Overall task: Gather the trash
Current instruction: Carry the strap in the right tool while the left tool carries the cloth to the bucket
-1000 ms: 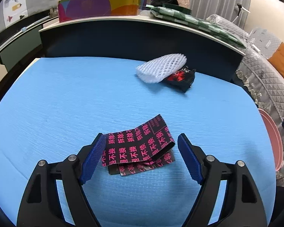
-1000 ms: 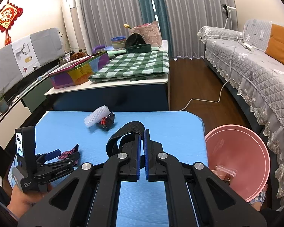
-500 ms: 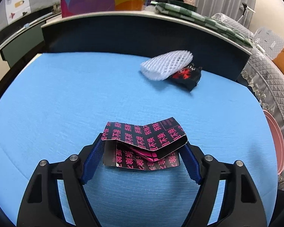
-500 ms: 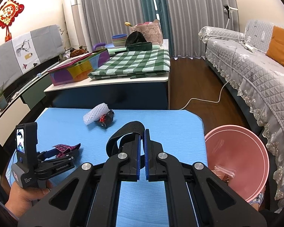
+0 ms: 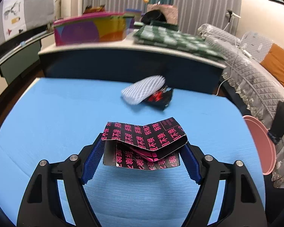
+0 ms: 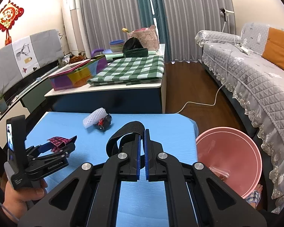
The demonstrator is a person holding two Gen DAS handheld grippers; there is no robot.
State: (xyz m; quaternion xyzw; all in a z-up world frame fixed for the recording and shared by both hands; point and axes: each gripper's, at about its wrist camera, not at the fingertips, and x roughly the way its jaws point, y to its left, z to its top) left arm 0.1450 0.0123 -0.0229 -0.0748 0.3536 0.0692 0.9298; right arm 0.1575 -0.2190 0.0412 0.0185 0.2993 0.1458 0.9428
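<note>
My left gripper (image 5: 143,149) is shut on a black wrapper with pink print (image 5: 142,138), buckled between the blue pads and lifted off the blue table (image 5: 56,117). The wrapper also shows in the right wrist view (image 6: 59,141), held in the left gripper (image 6: 62,144). A white foam net (image 5: 143,91) and a small black and red wrapper (image 5: 159,99) lie together farther back on the table. My right gripper (image 6: 142,134) is shut and empty above the table's near right part. A pink basin (image 6: 229,158) stands on the floor right of the table, with clear plastic scraps inside.
A black strap loop (image 6: 126,132) hangs at the right gripper's fingers. A higher counter (image 6: 123,87) behind the table carries a green checked cloth, a colourful box and bowls. A grey quilted sofa (image 6: 255,71) runs along the right. A white cable lies on the floor.
My left gripper closed on the black and pink wrapper, buckling it, and lifted it off the table. The right gripper stayed shut and nearly still.
</note>
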